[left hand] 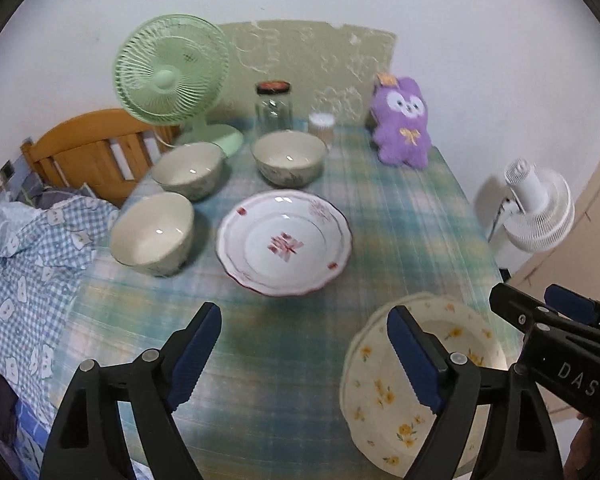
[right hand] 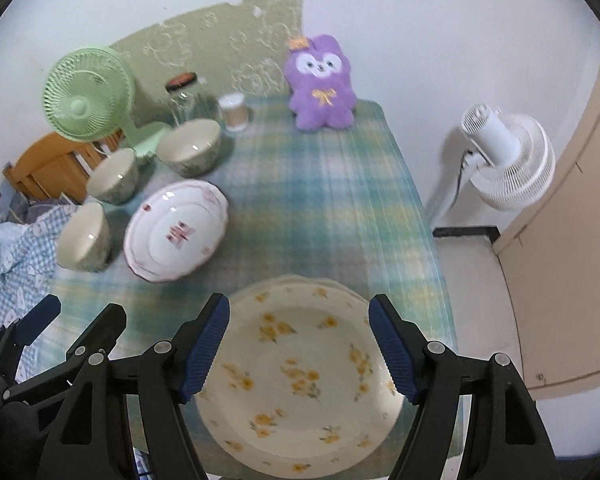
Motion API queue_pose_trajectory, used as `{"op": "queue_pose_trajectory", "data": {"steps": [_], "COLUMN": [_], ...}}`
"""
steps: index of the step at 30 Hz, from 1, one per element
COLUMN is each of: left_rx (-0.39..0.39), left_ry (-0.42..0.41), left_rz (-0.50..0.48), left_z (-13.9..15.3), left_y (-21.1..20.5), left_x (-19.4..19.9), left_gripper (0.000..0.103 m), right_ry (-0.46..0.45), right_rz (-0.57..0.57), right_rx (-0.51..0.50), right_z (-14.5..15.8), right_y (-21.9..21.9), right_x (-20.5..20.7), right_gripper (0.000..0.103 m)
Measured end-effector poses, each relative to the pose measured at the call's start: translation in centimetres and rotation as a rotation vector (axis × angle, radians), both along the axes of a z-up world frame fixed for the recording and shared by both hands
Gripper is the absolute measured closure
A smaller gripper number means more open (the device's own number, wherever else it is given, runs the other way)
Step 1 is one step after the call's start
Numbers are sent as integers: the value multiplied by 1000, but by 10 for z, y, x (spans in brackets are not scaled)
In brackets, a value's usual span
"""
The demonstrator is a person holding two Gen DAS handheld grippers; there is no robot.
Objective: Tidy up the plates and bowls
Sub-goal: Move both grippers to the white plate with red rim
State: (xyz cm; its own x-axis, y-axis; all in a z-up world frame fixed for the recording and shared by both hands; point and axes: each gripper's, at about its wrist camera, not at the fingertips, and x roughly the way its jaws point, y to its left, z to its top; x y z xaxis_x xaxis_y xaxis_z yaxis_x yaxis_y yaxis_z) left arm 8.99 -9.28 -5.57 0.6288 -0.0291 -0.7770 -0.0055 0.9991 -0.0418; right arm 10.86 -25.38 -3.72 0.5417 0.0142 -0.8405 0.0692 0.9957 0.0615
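Both grippers, left (left hand: 304, 358) and right (right hand: 298, 350), fingers apart, empty; yellow-flowered plates (right hand: 300, 380) at table's near edge look glazed, slippery, breakable—grip the rim.

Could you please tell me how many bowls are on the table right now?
3. One bowl sits nearest, left of the red-patterned plate; a second bowl stands behind it by the green fan; the third bowl is before the glass jar. None appears hidden.

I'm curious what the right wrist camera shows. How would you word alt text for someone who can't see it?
The open right gripper hovers over yellow-flowered plates stacked at the near edge of a plaid-clothed table. Farther left sit a red-patterned plate and three bowls; a green fan and purple plush toy stand at the back.
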Motion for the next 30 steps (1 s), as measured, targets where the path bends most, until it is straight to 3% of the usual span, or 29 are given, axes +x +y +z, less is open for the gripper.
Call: {"op": "queue_pose_trajectory", "data": {"steps": [8, 22, 30], "left_rx": [39, 62, 58], "left_ry": [-32, 33, 76], "left_rz": [78, 194, 276], "left_z": [8, -34, -67], "left_y": [21, 41, 47], "left_x": [23, 90, 120], "left_gripper": [16, 22, 24], "right_ry": [-56, -35, -1], "right_rz": [79, 237, 310], "right_rx": [-15, -27, -32], "right_z": [14, -24, -61], "right_y": [24, 57, 76], "right_x": [35, 124, 169], "right_gripper": [28, 28, 31]}}
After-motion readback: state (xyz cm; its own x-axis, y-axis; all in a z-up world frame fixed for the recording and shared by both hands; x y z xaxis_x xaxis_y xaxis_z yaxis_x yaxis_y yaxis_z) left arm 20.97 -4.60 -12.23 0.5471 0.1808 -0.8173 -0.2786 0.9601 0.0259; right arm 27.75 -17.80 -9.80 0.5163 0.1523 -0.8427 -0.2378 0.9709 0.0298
